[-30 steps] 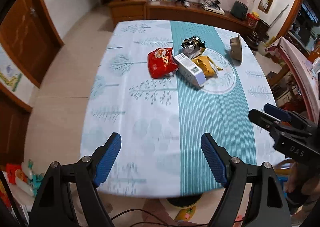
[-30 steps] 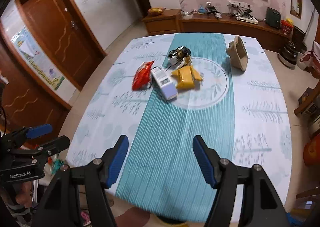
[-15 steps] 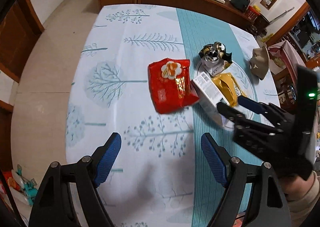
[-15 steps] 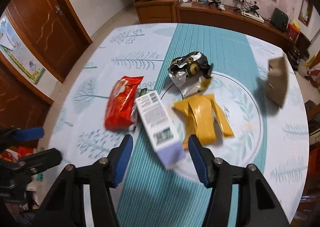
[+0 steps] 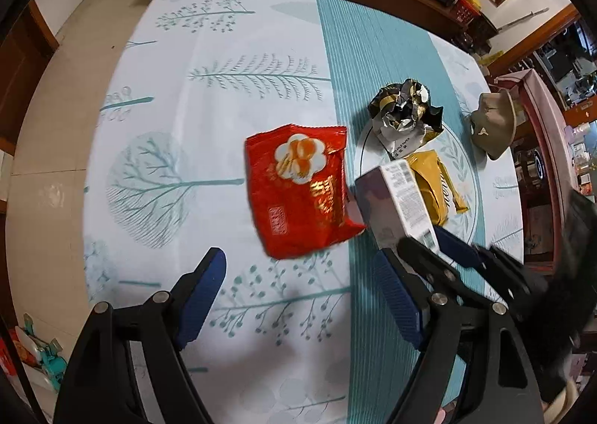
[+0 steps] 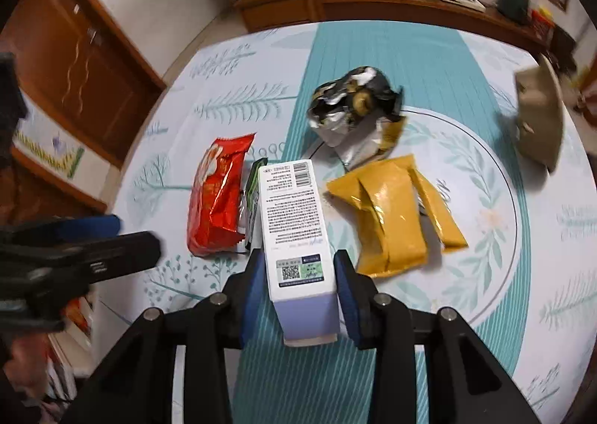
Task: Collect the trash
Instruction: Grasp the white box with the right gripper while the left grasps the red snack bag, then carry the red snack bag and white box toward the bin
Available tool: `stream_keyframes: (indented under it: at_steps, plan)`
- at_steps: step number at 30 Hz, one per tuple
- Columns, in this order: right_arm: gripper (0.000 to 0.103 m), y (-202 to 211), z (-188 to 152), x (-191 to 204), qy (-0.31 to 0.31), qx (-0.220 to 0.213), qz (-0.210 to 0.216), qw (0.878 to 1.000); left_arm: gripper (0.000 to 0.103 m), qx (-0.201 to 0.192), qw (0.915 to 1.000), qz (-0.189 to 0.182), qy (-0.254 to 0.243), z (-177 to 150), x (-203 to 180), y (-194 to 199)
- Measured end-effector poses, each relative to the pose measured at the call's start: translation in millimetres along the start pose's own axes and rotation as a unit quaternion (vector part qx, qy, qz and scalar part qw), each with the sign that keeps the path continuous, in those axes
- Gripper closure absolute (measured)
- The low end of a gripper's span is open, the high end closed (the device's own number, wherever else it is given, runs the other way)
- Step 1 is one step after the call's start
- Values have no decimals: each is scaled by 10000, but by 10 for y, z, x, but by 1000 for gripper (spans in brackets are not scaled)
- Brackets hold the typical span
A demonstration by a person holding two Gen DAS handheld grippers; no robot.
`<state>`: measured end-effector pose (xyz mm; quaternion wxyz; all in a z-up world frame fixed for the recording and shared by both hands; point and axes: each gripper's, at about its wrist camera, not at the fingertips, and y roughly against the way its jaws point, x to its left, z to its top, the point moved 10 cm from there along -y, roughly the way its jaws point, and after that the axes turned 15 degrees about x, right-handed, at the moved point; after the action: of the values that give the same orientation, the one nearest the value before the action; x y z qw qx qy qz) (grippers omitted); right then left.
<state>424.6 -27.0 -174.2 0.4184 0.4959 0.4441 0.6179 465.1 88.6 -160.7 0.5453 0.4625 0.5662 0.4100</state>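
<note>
Trash on tablecloth (image 6: 466,312): 1 carton (image 6: 294,222), 1 red bag (image 6: 216,196), 1 yellow pouch (image 6: 388,215), 1 crumpled wrapper (image 6: 354,106). Carton's long axis runs away from R gripper (image 6: 298,289), jaws flanking its near end, contact unclear. L gripper (image 5: 298,297) jaws spread wide.

Trash pile mid-table: flat red snack bag (image 6: 218,196), white-and-lilac carton (image 6: 294,233) lying beside it, crumpled foil wrapper (image 6: 354,106), folded yellow packet (image 6: 391,211).

Both wrist views look steeply down, close over the table (image 5: 224,95), sharing its littered centre
</note>
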Motion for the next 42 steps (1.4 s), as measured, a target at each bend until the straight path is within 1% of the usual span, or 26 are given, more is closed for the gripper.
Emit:
stream_keyframes:
  at_steps: [2, 4, 7, 10, 16, 17, 18, 20, 21, 24, 27, 32, 35, 40, 42]
  plan:
    - [66, 53, -22, -21, -148, -72, 135, 9998, 23, 54, 10000, 83, 6, 78, -37, -67]
    - [66, 92, -57, -36, -238, -112, 227, 9994, 23, 76, 9997, 245, 7, 155, -41, -119]
    - [66, 116, -109, -46, -284, -131, 285, 9991, 23, 136, 9989, 447, 63, 277, -30, -231]
    - [66, 117, -147, -73, -352, -125, 348, 9987, 23, 180, 9984, 514, 125, 366, 1, -311]
    - [66, 115, -217, -99, -466, -125, 473, 9977, 23, 280, 9984, 466, 130, 425, 30, -445]
    - [66, 116, -224, -100, -466, -128, 483, 9977, 30, 294, 9985, 446, 114, 425, 29, -467]
    - [66, 122, -237, -97, -469, -134, 496, 9976, 44, 320, 9987, 387, 91, 419, 25, -489]
    - [66, 125, -238, -100, -485, -149, 536, 9973, 58, 414, 9988, 245, 66, 394, 21, -526]
    - [66, 132, -250, -102, -506, -161, 563, 9970, 64, 381, 9991, 162, 50, 382, 19, -513]
    - [66, 143, -293, -106, -558, -177, 641, 9962, 73, 230, 9997, 111, 7, 353, 31, -428]
    - [66, 157, -338, -103, -570, -196, 673, 9959, 82, 177, 9998, -65, 49, 295, 67, -327]
    - [66, 183, -439, -105, -611, -224, 745, 9951, 90, 72, 9998, -189, 56, 155, 105, -151]
    - [66, 206, -513, -108, -647, -246, 807, 9943, 92, -24, 9998, -197, 8, -3, 99, -22]
    - [66, 248, -725, -115, -700, -221, 904, 9932, 94, -126, 9996, -167, -163, -354, 46, 157]
    - [66, 273, -820, -115, -699, -207, 930, 9930, 95, -162, 9995, -162, -214, -558, -4, 202]
